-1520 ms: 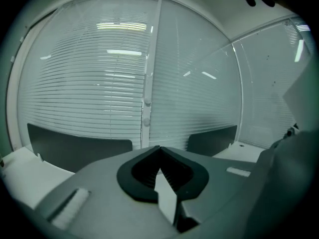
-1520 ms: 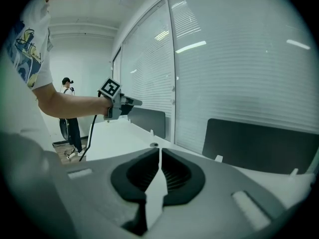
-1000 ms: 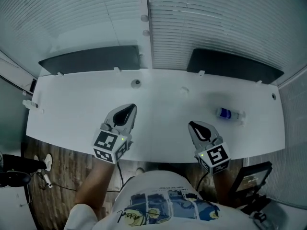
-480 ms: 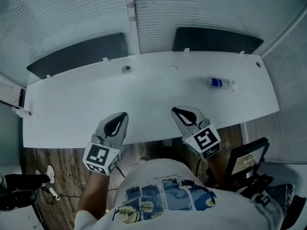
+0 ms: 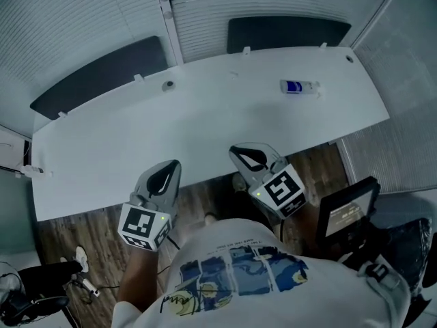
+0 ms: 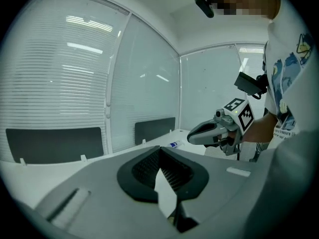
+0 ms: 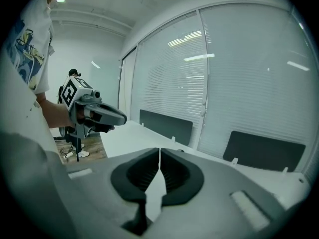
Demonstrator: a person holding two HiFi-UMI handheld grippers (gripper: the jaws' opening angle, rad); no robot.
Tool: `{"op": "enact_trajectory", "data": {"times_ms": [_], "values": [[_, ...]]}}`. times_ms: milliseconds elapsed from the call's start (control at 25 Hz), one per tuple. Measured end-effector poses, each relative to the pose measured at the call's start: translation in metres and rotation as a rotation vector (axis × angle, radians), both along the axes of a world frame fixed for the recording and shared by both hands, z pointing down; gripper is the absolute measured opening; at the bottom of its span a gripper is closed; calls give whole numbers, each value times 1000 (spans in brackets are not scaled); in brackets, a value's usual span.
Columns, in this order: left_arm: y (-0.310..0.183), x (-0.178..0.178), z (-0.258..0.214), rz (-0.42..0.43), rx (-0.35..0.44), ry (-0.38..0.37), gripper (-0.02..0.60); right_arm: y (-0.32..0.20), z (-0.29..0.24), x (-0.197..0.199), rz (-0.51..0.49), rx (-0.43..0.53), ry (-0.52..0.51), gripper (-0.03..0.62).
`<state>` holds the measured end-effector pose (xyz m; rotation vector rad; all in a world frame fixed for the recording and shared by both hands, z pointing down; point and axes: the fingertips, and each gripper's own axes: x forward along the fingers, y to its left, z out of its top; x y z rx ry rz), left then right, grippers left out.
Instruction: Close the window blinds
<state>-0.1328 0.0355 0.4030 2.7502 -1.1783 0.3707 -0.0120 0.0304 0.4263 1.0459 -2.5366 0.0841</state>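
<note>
the left gripper (image 5: pixel 173 165) and right gripper (image 5: pixel 238 153) have drawn back to the desk (image 5: pixel 205 115) edge. both are closed tight on nothing, and the blinds (image 5: pixel 82 19) hang well ahead of the jaws, untouched, so closing hasn't begun.

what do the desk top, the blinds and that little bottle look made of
Desk top: likely white laminate, smooth and matte, no grain showing. Blinds: thin pale horizontal slats, aluminium or plastic; the look leaves it open. Bottle: seemingly clear plastic with a blue label, though too small to be sure.
</note>
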Motion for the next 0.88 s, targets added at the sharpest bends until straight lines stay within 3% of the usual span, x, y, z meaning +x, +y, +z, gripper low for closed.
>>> {"op": "enact_trajectory", "data": {"times_ms": [440,880], "values": [[67,1,-4,42,23,2,5,71,-11,-11,-3,45,8,8],[72,6,3,61,12,5,5,80,-8,-7,3,51,17,8]]}}
